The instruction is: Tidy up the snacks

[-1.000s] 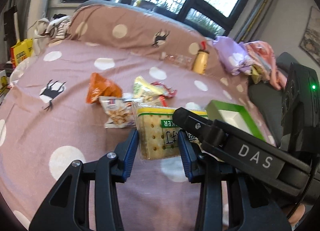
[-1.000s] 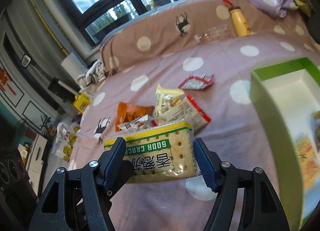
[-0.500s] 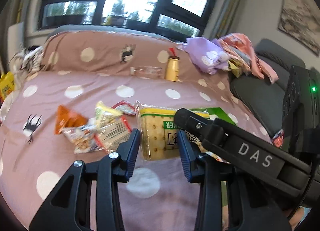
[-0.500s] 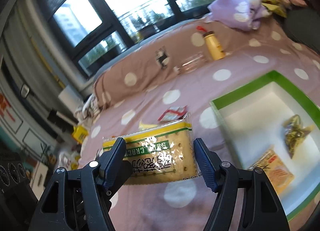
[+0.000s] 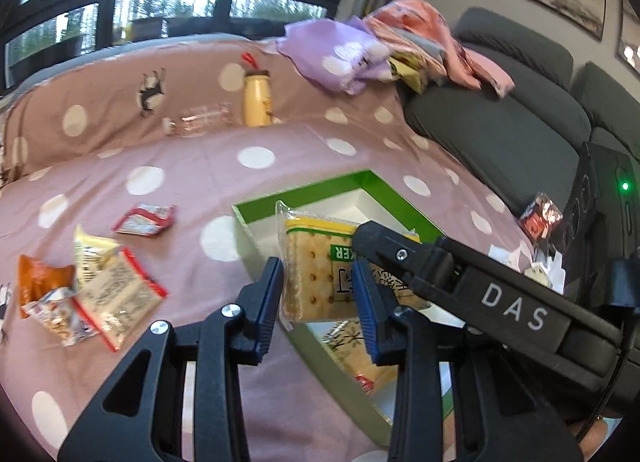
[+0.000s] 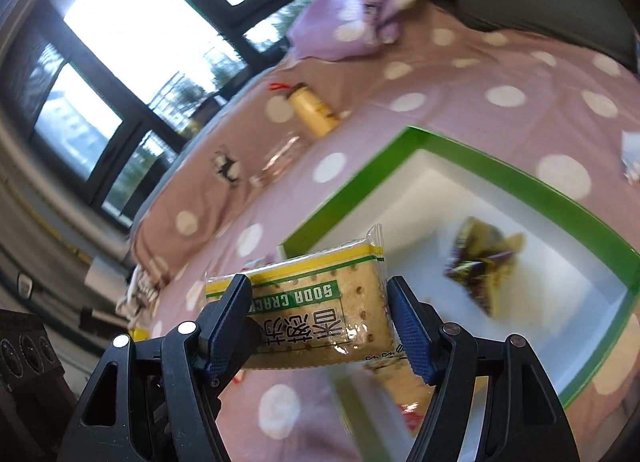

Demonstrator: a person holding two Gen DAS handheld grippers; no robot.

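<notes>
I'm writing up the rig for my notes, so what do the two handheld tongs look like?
Both tongs, left and right, share one design: matte black plastic frames with cut-outs and silver screw heads, ending in blue ribbed pads. In the left wrist view the right one's black side bears white "DAS" lettering; behind it sits a black housing with a green light and a black cable.

Below me spreads the bed (image 5: pixel 192 165), covered in pink polka-dot cloth. On it rest a green-rimmed box (image 5: pixel 404 197), a red sachet (image 5: pixel 145 219), a heap of snack packets (image 5: pixel 88 294), and a yellow bottle (image 5: pixel 257 99).
</notes>
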